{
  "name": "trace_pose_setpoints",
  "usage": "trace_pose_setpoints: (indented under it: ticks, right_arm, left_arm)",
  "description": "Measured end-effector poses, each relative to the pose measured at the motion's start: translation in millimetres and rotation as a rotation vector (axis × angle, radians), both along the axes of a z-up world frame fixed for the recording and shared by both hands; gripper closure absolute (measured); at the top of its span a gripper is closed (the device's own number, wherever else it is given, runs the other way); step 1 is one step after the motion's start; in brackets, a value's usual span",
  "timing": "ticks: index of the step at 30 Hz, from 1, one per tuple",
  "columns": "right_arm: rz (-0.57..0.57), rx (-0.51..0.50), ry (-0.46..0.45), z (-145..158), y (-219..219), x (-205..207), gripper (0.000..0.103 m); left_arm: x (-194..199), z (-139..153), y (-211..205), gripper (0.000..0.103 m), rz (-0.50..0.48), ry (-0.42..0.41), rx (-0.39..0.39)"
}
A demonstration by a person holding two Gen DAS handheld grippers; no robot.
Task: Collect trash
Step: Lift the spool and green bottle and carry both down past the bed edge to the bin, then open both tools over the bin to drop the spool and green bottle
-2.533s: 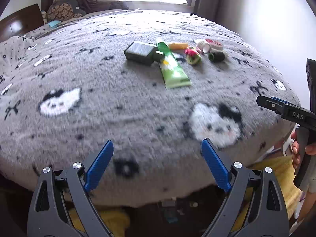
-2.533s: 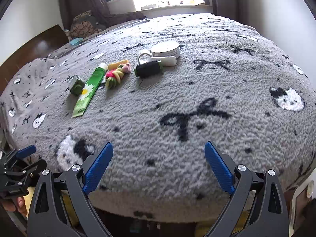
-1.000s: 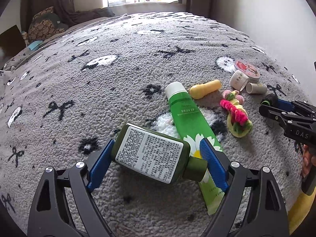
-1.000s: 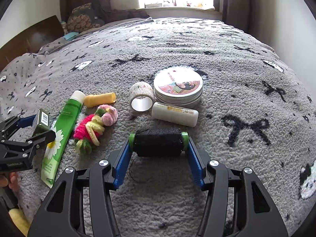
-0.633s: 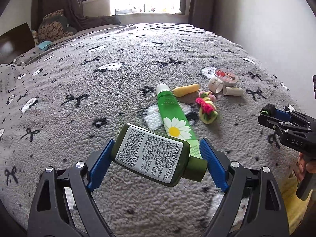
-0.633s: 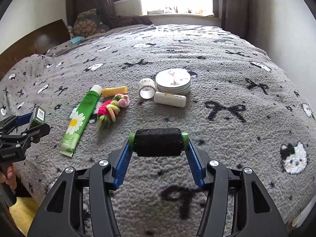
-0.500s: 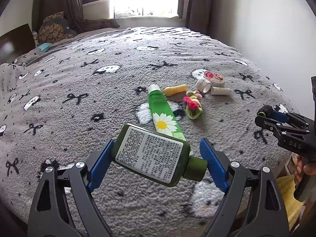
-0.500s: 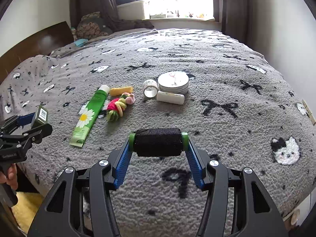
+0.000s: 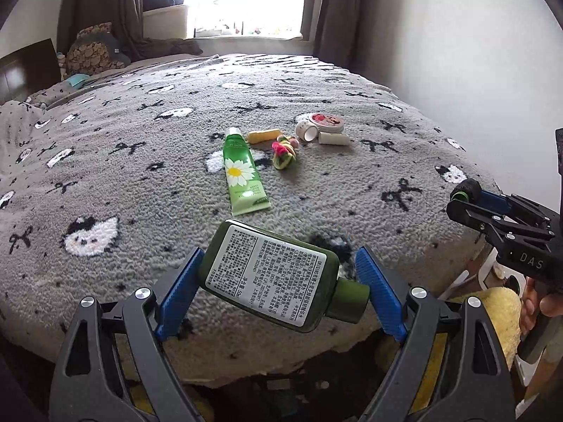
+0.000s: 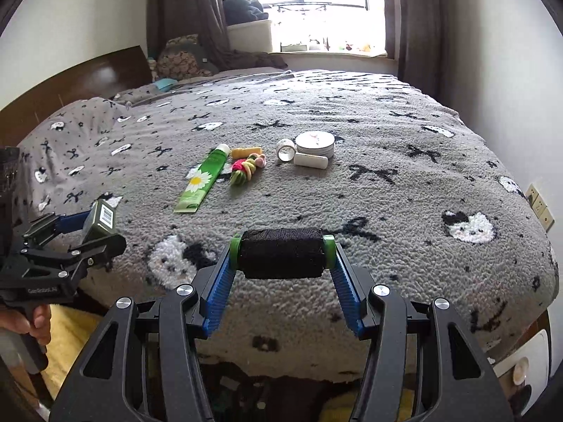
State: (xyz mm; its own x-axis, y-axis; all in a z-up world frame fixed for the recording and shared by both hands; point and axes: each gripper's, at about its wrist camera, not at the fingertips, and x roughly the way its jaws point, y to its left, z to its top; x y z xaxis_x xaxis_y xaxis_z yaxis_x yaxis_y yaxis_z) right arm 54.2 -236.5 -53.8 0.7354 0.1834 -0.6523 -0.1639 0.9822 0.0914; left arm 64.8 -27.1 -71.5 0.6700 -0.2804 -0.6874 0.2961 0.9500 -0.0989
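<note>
My left gripper [image 9: 278,283] is shut on a dark green bottle [image 9: 271,274] with a white label, held above the near edge of the bed. My right gripper [image 10: 281,256] is shut on a black thread spool [image 10: 281,253] with green ends, also above the near edge. Each gripper shows in the other's view: the right one [image 9: 468,197] at the far right, the left one [image 10: 95,225] at the far left. On the grey blanket lie a green daisy tube [image 9: 241,172], a yellow cap [image 9: 264,136], a bunch of hair ties [image 9: 283,149], a tape roll [image 9: 305,130], a round tin [image 9: 325,122] and a white tube [image 9: 334,139].
The bed has a grey fleece blanket [image 10: 387,183] with cat and bow prints. A wooden headboard [image 10: 70,88] and pillows stand at the left, a window [image 10: 316,7] at the back, a white wall on the right. Yellow fabric [image 9: 499,313] lies on the floor below the bed's edge.
Both grippers have drawn back from the objects toward the near edge of the bed, each still holding its item. The items on the blanket look farther away.
</note>
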Motion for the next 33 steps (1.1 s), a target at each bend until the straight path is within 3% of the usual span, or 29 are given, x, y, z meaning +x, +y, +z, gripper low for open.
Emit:
trace_pose_setpoints:
  ticks: [6, 14, 21, 33]
  right_arm:
    - [0.001, 0.006, 0.037, -17.5, -2.0, -30.1, 0.048]
    - [-0.01, 0.041, 0.179, -73.1, -2.2, -50.0, 0.048]
    - [0.019, 0.049, 0.288, -113.4, 9.9, -53.5, 0.048]
    - [0.078, 0.061, 0.419, -156.2, 33.0, -50.8, 0.048]
  left_arm:
    - [-36.7, -20.0, -10.2, 0.021, -0.026, 0.032, 0.005]
    - [-68.4, -56.3, -8.6, 0.021, -0.021, 0.117, -0.009]
    - [-79.3, -103.4, -6.9, 0.021, -0.03, 0.233, 0.013]
    - [-86.7, -169.4, -1.6, 0.021, -0.034, 0.41, 0.066]
